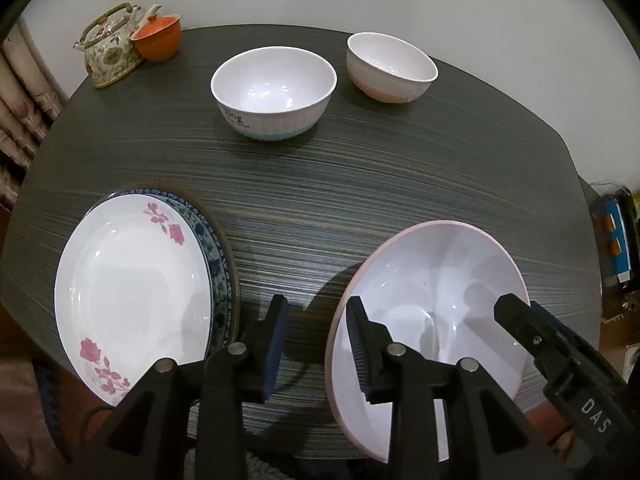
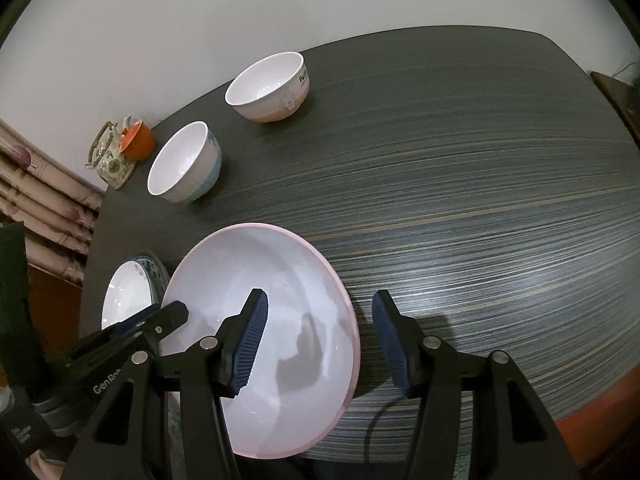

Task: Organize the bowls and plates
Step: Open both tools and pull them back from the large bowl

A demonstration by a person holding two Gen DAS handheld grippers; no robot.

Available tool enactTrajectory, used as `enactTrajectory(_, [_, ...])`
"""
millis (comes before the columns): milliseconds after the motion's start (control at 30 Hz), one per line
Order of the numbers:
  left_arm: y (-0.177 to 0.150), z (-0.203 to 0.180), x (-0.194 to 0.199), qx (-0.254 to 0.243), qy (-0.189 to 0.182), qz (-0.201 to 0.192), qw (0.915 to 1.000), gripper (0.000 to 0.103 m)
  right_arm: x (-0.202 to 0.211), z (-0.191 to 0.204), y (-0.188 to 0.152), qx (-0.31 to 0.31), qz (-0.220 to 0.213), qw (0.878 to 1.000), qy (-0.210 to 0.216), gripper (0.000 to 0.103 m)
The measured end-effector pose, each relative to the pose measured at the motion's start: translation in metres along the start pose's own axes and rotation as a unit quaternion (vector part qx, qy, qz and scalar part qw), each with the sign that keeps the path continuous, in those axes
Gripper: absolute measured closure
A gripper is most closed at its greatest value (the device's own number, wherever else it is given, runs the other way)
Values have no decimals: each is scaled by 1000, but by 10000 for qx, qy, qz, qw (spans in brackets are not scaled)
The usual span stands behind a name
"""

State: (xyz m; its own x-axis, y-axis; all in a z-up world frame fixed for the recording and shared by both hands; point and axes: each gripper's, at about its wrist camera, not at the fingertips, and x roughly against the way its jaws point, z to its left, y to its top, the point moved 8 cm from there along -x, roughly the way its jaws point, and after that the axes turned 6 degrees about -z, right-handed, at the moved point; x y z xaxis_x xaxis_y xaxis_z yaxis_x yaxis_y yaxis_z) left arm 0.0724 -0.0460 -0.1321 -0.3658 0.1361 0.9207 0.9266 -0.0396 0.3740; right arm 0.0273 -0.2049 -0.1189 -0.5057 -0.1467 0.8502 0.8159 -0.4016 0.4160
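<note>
1. Your left tool [image 1: 316,344] hangs over the dark table [image 1: 360,200]. Its jaws are a little apart and nothing is between them. One finger is just by the rim of the big pink plate [image 1: 432,280].
2. Your right tool [image 2: 320,344] is open too. The right edge of the big pink plate sits between its two fingers, but the pads do not press on it.
3. The flower plate [image 1: 132,288] lies on top of a blue patterned plate [image 1: 218,264], to the left of the pink one.
4. Two bowls stand at the far side: one with a blue bottom [image 1: 274,94] and one with a pink bottom [image 1: 390,68].
5. A teapot [image 1: 110,50] and an orange cup [image 1: 158,38] sit in the far left corner.
</note>
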Motion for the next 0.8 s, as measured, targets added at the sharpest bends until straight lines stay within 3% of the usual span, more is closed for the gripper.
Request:
enactTrajectory(333, [5, 5, 10, 112, -88, -167, 9998, 72, 2, 5, 6, 17, -37, 10000, 65, 51])
enactTrajectory(800, [26, 49, 34, 486, 173, -542, 9972, 72, 7, 22, 18, 234, -165, 9995, 108, 48])
